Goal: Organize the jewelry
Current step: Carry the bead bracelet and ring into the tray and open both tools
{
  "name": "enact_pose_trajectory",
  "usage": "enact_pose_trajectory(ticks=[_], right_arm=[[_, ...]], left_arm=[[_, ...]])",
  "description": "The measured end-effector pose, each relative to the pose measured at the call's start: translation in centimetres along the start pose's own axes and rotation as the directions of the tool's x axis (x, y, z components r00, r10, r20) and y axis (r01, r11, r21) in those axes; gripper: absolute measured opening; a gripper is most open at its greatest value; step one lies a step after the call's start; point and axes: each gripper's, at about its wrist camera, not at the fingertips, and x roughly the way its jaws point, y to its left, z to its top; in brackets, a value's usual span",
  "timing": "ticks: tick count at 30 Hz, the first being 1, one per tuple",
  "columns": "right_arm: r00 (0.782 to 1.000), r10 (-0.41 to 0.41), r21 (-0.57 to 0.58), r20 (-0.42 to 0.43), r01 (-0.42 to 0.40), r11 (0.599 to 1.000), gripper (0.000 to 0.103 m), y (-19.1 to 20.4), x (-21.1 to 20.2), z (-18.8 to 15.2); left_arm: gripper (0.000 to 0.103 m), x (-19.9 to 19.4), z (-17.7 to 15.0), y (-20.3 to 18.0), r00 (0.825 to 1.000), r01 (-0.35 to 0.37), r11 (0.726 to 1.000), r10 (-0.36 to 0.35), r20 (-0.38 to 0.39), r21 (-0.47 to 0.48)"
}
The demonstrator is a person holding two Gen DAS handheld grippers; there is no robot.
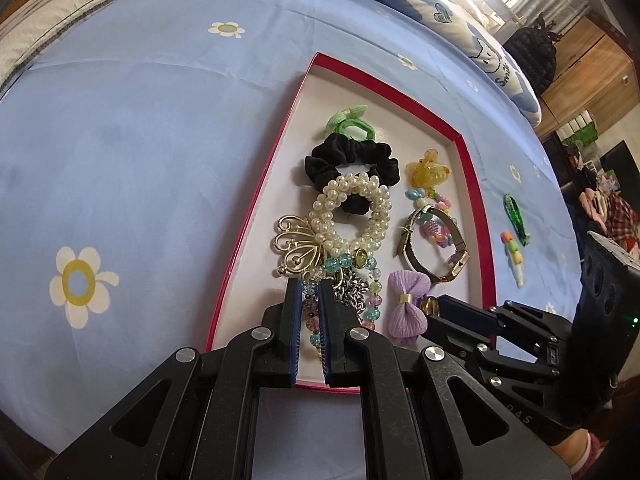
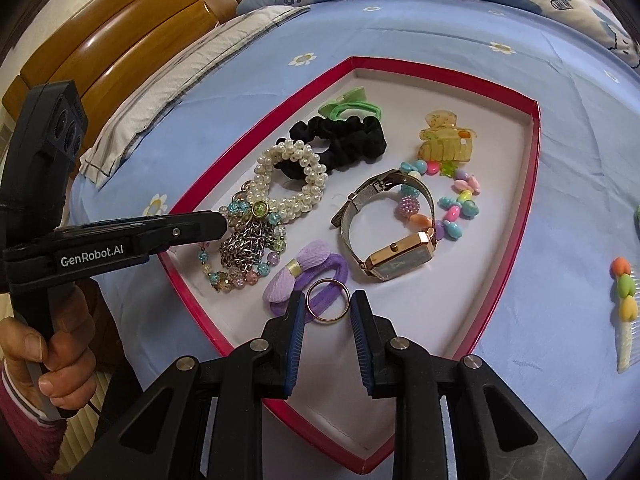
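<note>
A red-rimmed white tray [image 1: 476, 184] [image 2: 532, 168] lies on the blue bedsheet and holds jewelry. My left gripper [image 1: 310, 288] [image 2: 224, 216] is nearly shut around a strand of the glass bead bracelet [image 1: 310, 312] [image 2: 236, 276], beside a silver chain [image 2: 244, 246] and a gold butterfly clip [image 1: 298, 246]. My right gripper [image 2: 326, 300] [image 1: 434, 308] is open, its fingers either side of a gold ring [image 2: 326, 300] that lies on a purple bow hair tie [image 2: 296, 280] [image 1: 406, 308]. A pearl bracelet [image 1: 352, 212] [image 2: 292, 184] and a gold watch [image 2: 394, 248] [image 1: 436, 244] lie in the tray.
In the tray also lie a black scrunchie [image 2: 340, 140], a green hair tie [image 2: 352, 108], a yellow claw clip [image 2: 448, 140] and a pastel bead bracelet [image 2: 460, 200]. On the sheet to the right lie a green clip [image 1: 516, 216] and a pastel comb clip [image 2: 626, 308]. Pillows and a wooden headboard [image 2: 132, 40] stand beyond.
</note>
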Motion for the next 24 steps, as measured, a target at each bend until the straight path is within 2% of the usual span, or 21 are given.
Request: enact_pose_trajectory(ticks=[4,10,15,17,23,24], right_arm=[[1.0,-0.004,-0.006,-0.003,0.004,1.0,0.024,0.3,0.1,0.1],[1.0,-0.001,0.002,-0.003,0.001,1.0,0.025,0.3,0.1,0.0],[1.0,0.007,0.013,0.0,-0.007,1.0,0.033,0.0,-0.2,-0.2],[1.0,0.007,0.017,0.008,-0.007,1.0,0.034,-0.2,-0.5,-0.3],[0.999,0.015,0.042,0.047,-0.017,0.999,0.034,-0.7,-2.2,-0.4],[0.998,0.018,0.052,0.057,-0.021,0.998,0.036,-1.0,-2.6,-0.5]], left_arm=[[0.007,0.1,0.1,0.0,1.0,-0.002,1.0,0.002,-0.004,-0.007],[0.019,-0.5,0.1,0.3,1.0,-0.004,1.0,0.004,0.006,-0.02],[0.02,-1.1,0.0,0.1,1.0,-0.002,1.0,0.002,0.014,-0.02],[0.026,-1.3,0.0,0.0,1.0,-0.003,1.0,0.003,0.018,-0.02],[0.028,-2.3,-0.3,-0.5,0.999,-0.002,1.0,0.003,0.033,-0.013],[0.033,-2.4,-0.3,-0.6,0.999,-0.003,1.0,0.004,0.035,-0.013]])
